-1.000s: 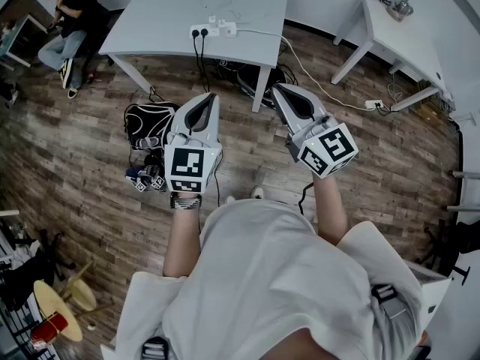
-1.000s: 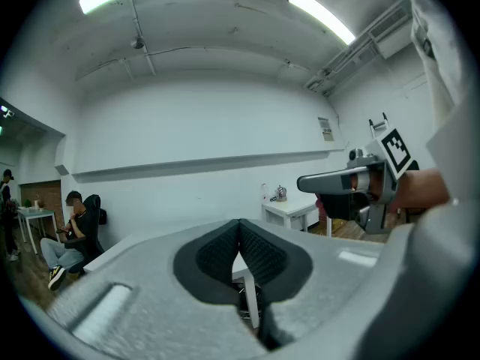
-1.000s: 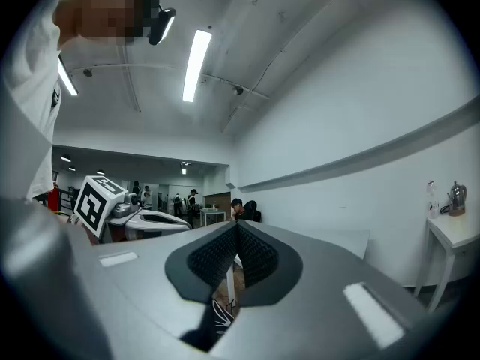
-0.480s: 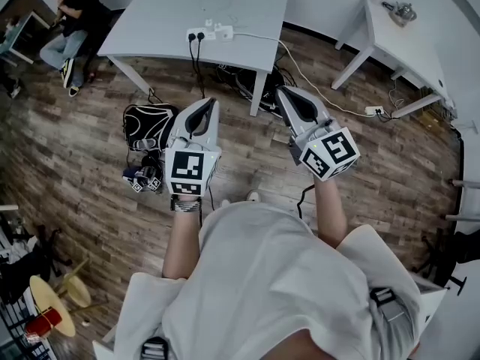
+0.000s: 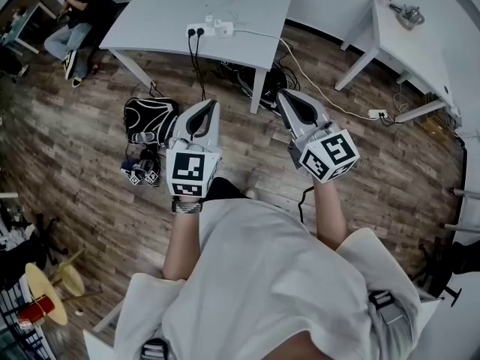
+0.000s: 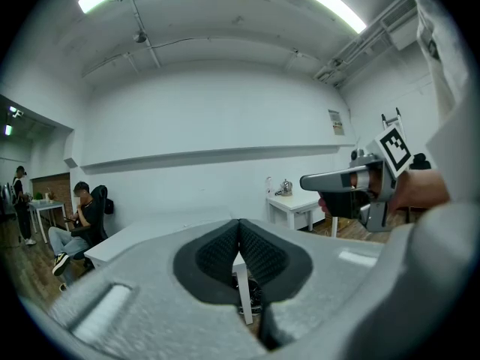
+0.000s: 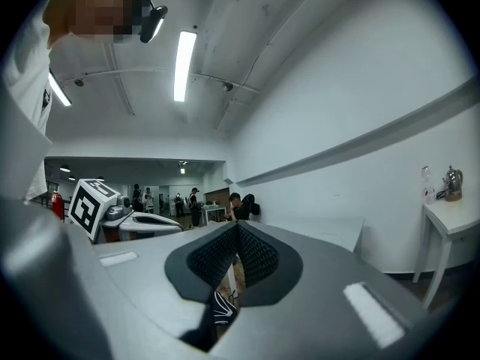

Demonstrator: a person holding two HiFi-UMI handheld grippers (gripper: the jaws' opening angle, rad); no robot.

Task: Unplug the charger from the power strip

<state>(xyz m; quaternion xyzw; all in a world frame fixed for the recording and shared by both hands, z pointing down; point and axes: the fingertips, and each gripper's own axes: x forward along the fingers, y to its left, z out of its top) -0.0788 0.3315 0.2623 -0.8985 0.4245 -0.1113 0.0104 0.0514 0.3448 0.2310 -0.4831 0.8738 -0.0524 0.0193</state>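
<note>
**Head view.** You look steeply down past your own chest. A pale table (image 5: 247,13) fills the upper centre of the frame. Near its front edge lies the white power strip (image 5: 212,30). Two black plugs (image 5: 199,33) sit at its left end. A small white block, most likely the charger (image 5: 223,26), sits toward its right end, though it is too small to be sure. A white cable (image 5: 300,64) runs off the table toward the right. The left gripper (image 5: 211,103) and right gripper (image 5: 282,93) hang at mid-frame over the wood floor (image 5: 75,163), well apart from the strip. A black bag (image 5: 150,120) lies on the floor at the left.

**Left gripper view.** The jaws are pressed together with nothing between them. The table shows beyond the pads, and the right gripper is at the right of the frame.

**Right gripper view.** These jaws meet too, and hold nothing. The left gripper is at the left of the frame.

**Handling.** The charger is probably light, rigid, smooth plastic, held in only by the friction of its prongs. The strip looks light enough to lift with it. Pin the strip down with one gripper. Pinch the charger across its flat sides, then pull it straight out of the socket.
</note>
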